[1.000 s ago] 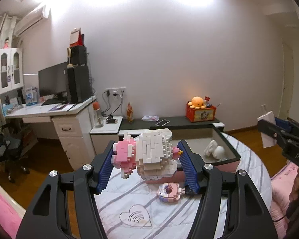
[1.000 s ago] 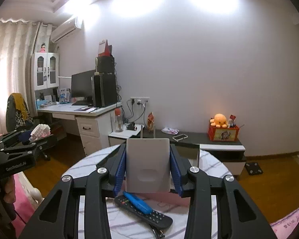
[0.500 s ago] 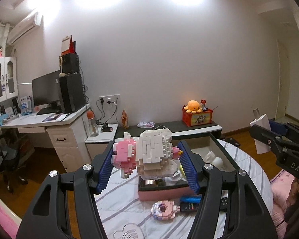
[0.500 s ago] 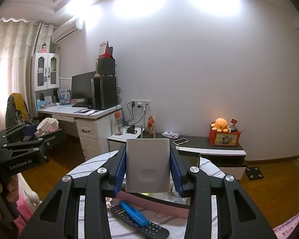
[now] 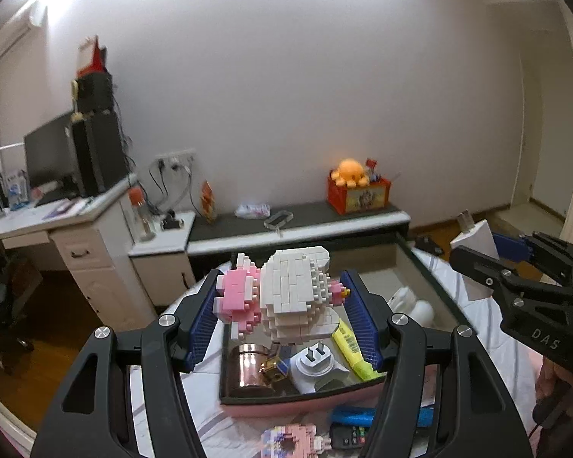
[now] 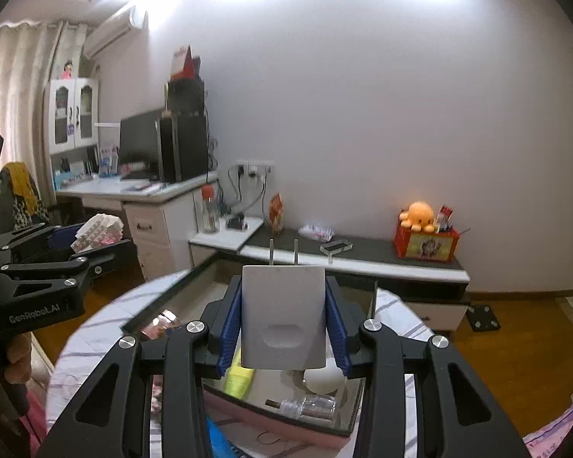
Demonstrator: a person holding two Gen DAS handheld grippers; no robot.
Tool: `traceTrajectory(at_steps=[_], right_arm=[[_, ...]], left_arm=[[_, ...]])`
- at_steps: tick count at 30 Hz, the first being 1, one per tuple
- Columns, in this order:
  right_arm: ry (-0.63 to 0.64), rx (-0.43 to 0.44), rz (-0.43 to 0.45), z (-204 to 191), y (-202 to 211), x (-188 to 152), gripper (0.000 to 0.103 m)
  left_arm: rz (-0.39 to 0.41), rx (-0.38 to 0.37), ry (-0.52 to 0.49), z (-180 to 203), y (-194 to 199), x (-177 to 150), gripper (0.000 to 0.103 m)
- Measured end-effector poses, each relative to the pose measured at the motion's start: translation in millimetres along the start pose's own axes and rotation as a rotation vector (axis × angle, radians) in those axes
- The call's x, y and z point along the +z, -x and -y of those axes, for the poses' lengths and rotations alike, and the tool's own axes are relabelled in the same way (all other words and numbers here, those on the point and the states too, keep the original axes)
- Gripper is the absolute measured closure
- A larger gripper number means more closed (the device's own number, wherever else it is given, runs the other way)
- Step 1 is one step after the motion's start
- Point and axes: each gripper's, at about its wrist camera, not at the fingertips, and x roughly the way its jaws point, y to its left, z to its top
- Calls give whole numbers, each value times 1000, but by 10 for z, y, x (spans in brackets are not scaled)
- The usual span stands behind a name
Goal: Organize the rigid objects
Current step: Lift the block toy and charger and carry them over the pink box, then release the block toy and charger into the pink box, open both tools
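Pink tray [image 5: 301, 404] w/ highlighter [image 5: 353, 351], copper cup [image 5: 248, 368]

A pink-and-white brick figure [image 5: 286, 297] is hanging pinched between blue pads above a pink tray [image 5: 301, 406]. A white charger [image 6: 283, 318] with two prongs pointing up is sitting clamped over the same tray. In the tray are lying a copper cup [image 5: 248, 368], a white plug adapter [image 5: 317, 368] and a yellow highlighter [image 5: 353, 351].

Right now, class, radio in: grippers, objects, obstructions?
Left gripper shut on brick figure. Right gripper shut on white charger. Both above pink box; box crowded.
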Motion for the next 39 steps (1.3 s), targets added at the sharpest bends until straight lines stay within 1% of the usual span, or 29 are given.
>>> traceTrajectory(at_steps=[2, 3, 7, 9, 13, 18, 20, 21, 22, 23, 24, 25, 28, 30, 32, 34, 37, 38, 39], right_arm=[[2, 6, -44, 33, -196, -53, 62], [1, 17, -73, 50, -295, -87, 62], [2, 54, -167, 30, -639, -235, 62], [2, 74, -208, 1, -785, -308, 62], [1, 83, -286, 1, -1011, -455, 62], [-31, 82, -306, 74, -1054, -543, 61], [-45, 99, -297, 93, -1030, -530, 61], [-47, 95, -289, 95, -999, -516, 61], [-45, 90, -279, 84, -978, -495, 60], [-46, 91, -266, 79, -932, -466, 53], [-50, 95, -259, 81, -885, -450, 45], [-54, 90, -246, 76, -838, -423, 43], [-56, 81, -214, 37, -684, -341, 37], [-53, 71, -176, 4, -519, -278, 19], [-43, 47, -131, -50, -350, -222, 19], [-44, 56, -89, -108, -127, -171, 19], [-39, 33, -22, -183, 133, -122, 18], [-31, 5, 20, -226, 272, -105, 18], [-25, -18, 55, -261, 375, -104, 13]], left_arm=[[-33, -11, -6, 33, -179, -51, 40], [-63, -19, -10, 49, -299, -96, 40], [-133, -17, -21, 103, -605, -241, 40], [-158, -22, -18, 121, -708, -287, 40], [-192, -27, -28, 159, -847, -363, 40], [-219, -25, -17, 122, -892, -408, 38], [-212, -15, -5, 78, -864, -401, 29], [-204, -8, -2, 67, -825, -394, 22], [-197, -3, 0, 49, -795, -384, 19], [-192, 1, 3, 25, -767, -370, 18], [-186, 4, 9, 1, -719, -361, 15], [-179, 9, 16, -25, -670, -350, 10], [-143, 23, 27, -86, -441, -327, 7], [-117, 31, 35, -119, -275, -319, 5], [-82, 43, 43, -143, -66, -316, 1], [-40, 59, 49, -167, 175, -313, 0], [10, 67, 52, -165, 471, -327, 0], [22, 70, 47, -160, 578, -347, 0], [28, 74, 43, -156, 643, -362, 0]])
